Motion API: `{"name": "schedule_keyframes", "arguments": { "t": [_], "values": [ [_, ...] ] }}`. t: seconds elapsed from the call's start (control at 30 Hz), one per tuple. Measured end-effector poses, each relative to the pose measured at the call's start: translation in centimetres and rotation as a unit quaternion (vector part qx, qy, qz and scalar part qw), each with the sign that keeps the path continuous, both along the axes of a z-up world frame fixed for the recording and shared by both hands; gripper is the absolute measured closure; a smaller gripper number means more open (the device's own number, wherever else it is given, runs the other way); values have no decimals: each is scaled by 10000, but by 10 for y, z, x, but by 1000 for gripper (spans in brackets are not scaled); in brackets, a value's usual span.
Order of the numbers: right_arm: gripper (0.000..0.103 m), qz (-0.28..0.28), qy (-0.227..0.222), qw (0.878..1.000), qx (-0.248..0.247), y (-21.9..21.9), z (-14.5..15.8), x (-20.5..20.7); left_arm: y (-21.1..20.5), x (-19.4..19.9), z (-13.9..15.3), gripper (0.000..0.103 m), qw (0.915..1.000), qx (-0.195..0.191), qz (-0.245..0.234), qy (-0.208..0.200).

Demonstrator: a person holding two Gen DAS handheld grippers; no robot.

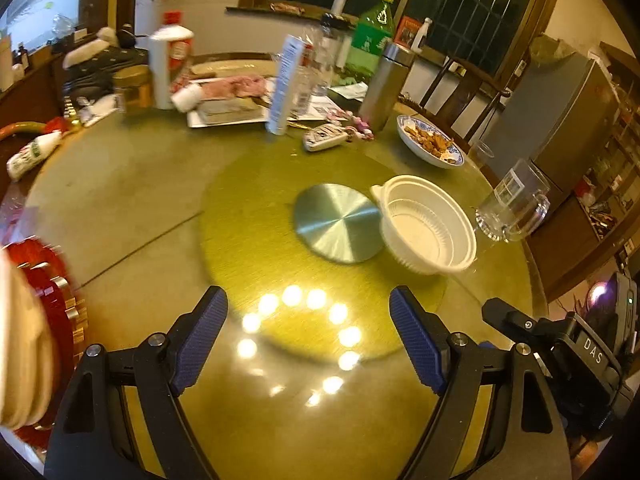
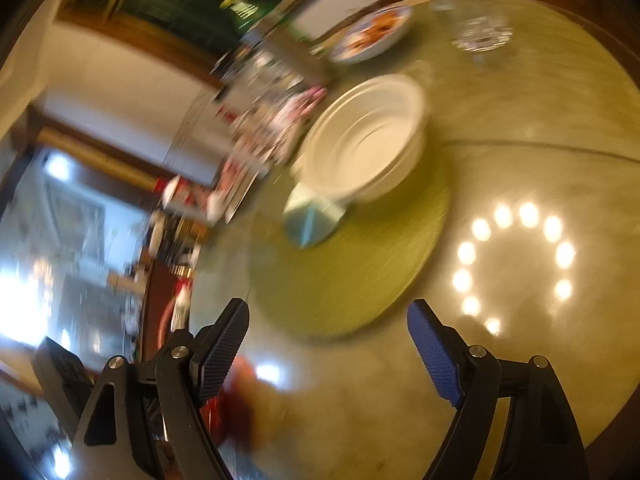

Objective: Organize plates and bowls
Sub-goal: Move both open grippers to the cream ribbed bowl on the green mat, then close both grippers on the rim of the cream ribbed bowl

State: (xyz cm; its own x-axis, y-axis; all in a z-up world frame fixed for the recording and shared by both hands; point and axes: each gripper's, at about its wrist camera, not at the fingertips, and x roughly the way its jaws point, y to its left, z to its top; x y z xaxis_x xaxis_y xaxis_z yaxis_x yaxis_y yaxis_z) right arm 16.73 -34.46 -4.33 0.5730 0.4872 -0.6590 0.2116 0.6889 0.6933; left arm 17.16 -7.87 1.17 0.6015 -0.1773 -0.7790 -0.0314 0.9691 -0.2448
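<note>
A white plastic bowl (image 1: 426, 226) stands on the green glass turntable (image 1: 256, 208), right of the round metal hub (image 1: 338, 228). A blue-and-white bowl of fried food (image 1: 430, 141) sits further back near the table's right edge. My left gripper (image 1: 308, 312) hangs open above the turntable's near part, nothing between its fingers. The right wrist view is blurred and tilted: the white bowl (image 2: 366, 138) lies ahead, the food bowl (image 2: 372, 34) beyond it. My right gripper (image 2: 328, 322) is open and empty over the turntable's rim. Part of the right gripper's body shows at the left view's right edge.
A glass mug (image 1: 514, 204) stands right of the white bowl, a small tumbler (image 1: 480, 154) behind it. Bottles, a steel flask (image 1: 384, 86), a tray and packets crowd the far side. A red box (image 1: 44, 284) and a pale stack (image 1: 20, 344) sit at the left edge.
</note>
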Motion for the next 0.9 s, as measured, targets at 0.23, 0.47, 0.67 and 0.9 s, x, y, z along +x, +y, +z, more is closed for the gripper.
{"name": "schedule_keyframes", "arguments": {
  "t": [0.23,0.47,0.67,0.9],
  "values": [
    [22,-358,97,9989,-284,-42,-7,59,-49,55,-23,20,9997,-27,-140,183],
    [47,-399,140,9972,-617,-46,-18,95,-78,84,-42,33,9993,238,-255,149],
    [73,-417,128,9936,-1040,-34,-27,105,-92,98,-67,73,9972,529,-469,261],
    [93,-277,-3,9886,-1479,-15,-26,88,-88,84,-71,87,9962,450,-675,304]
  ]
}}
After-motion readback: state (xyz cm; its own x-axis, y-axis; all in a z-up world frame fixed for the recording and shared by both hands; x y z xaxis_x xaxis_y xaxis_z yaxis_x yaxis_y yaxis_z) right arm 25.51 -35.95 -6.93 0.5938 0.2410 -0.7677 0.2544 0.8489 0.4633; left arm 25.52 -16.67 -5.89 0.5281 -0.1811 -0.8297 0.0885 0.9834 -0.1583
